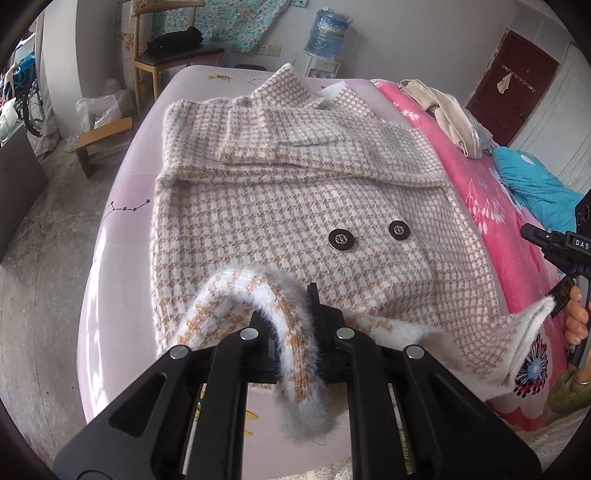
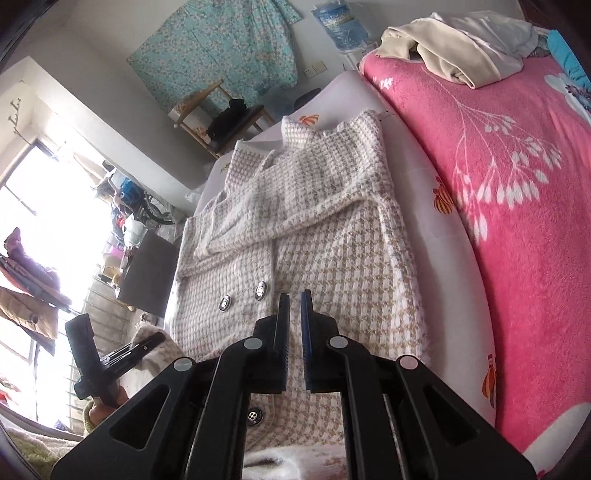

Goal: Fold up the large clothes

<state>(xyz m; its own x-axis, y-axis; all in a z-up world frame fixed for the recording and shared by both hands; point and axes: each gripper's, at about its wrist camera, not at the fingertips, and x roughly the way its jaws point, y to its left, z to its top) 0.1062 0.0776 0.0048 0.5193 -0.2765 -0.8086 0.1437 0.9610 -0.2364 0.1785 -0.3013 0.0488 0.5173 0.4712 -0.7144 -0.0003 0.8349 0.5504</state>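
Observation:
A beige-and-white houndstooth coat (image 1: 295, 206) lies front up on the pale pink bed sheet (image 1: 122, 229), both sleeves (image 1: 295, 147) folded across its chest. Two metal buttons (image 1: 341, 240) show at mid-body. My left gripper (image 1: 291, 314) is shut on the fuzzy hem, which loops up over its fingers. At the right edge my right gripper (image 1: 557, 299), held by a hand, pinches the other hem corner (image 1: 535, 314) clear of the bed. In the right wrist view the right gripper (image 2: 295, 295) hangs over the coat (image 2: 332, 258), jaws nearly together; the left gripper (image 2: 155, 338) shows at lower left.
A pink floral blanket (image 1: 498, 221) covers the bed's right side, with a pile of beige clothes (image 1: 450, 118) and a blue cloth (image 1: 535, 184) on it. Beyond the bed stand a wooden chair (image 1: 177, 55) and a water dispenser (image 1: 327, 33). Concrete floor (image 1: 44, 277) lies left.

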